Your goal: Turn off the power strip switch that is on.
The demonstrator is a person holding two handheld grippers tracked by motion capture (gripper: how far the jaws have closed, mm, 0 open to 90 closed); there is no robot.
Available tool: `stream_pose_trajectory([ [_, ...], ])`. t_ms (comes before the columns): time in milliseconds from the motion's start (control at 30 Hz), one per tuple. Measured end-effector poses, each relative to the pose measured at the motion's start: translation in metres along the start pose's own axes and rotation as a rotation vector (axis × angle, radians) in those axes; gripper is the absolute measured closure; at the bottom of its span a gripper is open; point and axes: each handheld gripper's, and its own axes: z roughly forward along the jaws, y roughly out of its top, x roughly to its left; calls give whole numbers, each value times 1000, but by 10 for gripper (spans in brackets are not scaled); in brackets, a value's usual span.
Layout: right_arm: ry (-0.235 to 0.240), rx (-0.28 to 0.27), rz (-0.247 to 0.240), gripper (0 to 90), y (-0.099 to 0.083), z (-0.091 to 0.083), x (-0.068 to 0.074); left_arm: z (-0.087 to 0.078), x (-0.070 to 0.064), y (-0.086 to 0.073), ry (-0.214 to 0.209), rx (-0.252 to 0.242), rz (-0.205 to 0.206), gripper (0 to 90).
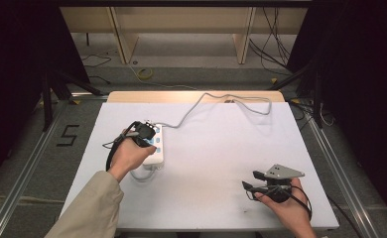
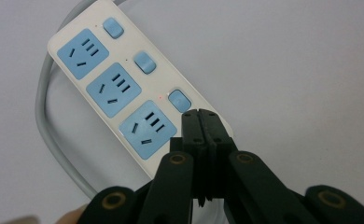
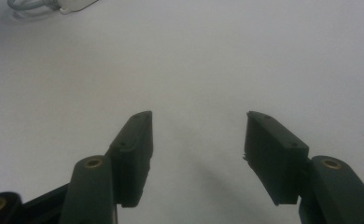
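Three sockets: we count three blue outlets on the white power strip [image 2: 124, 84], each with its own blue rocker switch beside it
Strip's place: it lies flat on the left half of the white table [image 1: 211, 163], and its grey cable [image 1: 216, 99] runs off toward the far edge
Left gripper: our left gripper [image 2: 199, 113] has its jaws pressed together with nothing between them, and the closed tips sit right at the nearest switch [image 2: 179, 99]
Contact: we cannot tell whether the tips touch that switch or hover just over its near edge
Indicator: a small red dot [image 2: 159, 97] glows beside the nearest switch; fainter dots sit by the other two, too small for us to read
Right gripper: our right gripper [image 3: 198, 140] rests near the table's right front corner, jaws spread wide and empty, well apart from the strip
Step in hand: we judge that we are using the closed tips as a poker to press the nearest switch
Next move: it calls for a short, straight push down on the rocker, centred so the tips do not slide off onto the white casing
Care: the strip is light and not held down, so a slanted push may shift it; the free right gripper could steady it
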Motion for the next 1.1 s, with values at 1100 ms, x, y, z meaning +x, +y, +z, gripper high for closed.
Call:
stream_pose_trajectory([
  [1100, -3, -1, 1, 429, 0, 0, 0, 16, 5, 18, 16, 60, 13, 893],
])
